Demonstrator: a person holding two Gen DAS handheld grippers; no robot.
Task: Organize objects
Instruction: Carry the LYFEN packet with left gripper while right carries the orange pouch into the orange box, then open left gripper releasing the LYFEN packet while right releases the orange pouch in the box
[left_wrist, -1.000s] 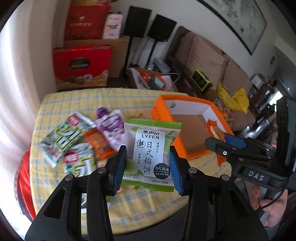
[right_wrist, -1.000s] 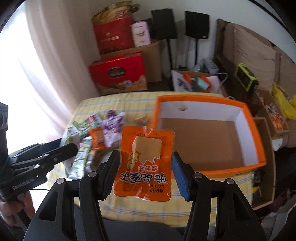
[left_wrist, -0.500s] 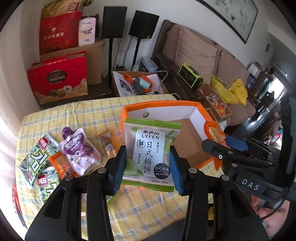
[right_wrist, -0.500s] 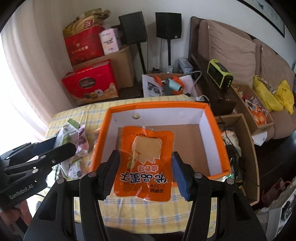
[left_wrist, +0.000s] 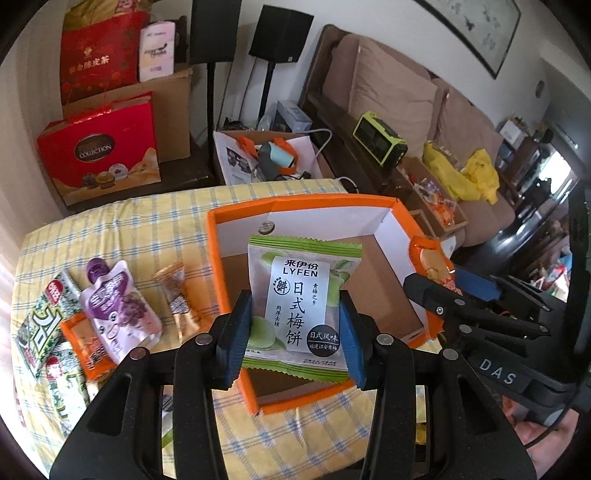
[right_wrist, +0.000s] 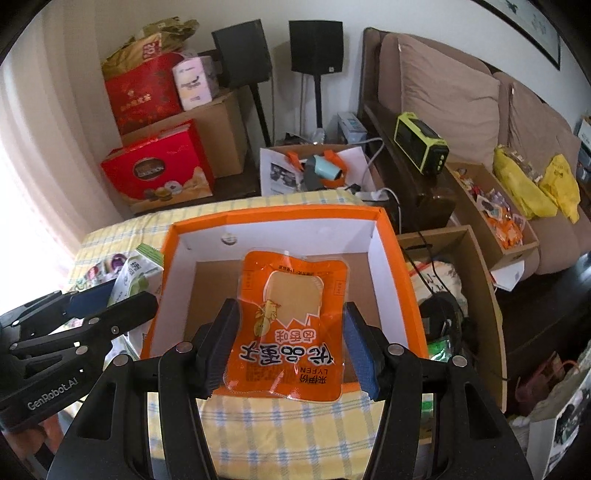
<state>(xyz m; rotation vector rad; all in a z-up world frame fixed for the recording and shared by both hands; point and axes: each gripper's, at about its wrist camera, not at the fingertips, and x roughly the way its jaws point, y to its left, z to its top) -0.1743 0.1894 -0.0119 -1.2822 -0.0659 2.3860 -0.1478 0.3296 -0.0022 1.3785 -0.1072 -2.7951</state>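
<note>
My left gripper (left_wrist: 293, 332) is shut on a green and white LYFEN snack packet (left_wrist: 301, 306), held above the near part of the orange box (left_wrist: 236, 218) with a brown floor. My right gripper (right_wrist: 288, 347) is shut on an orange snack packet (right_wrist: 288, 325), held over the near edge of the same orange box (right_wrist: 273, 214). In the left wrist view the right gripper (left_wrist: 443, 284) shows at the box's right side with the orange packet (left_wrist: 428, 258). In the right wrist view the left gripper (right_wrist: 110, 306) shows at the box's left with the green packet (right_wrist: 133, 277).
On the yellow checked tablecloth (left_wrist: 110, 229) left of the box lie a purple pouch (left_wrist: 118, 302), a small brown sweet (left_wrist: 177, 291), an orange packet (left_wrist: 88, 350) and green packets (left_wrist: 44, 317). Beyond the table stand red gift boxes (left_wrist: 99, 147), speakers and a sofa (right_wrist: 461, 92).
Both grippers have moved right and forward with their packets, from over the loose snacks to over the orange box. The box now fills the middle of both views.
</note>
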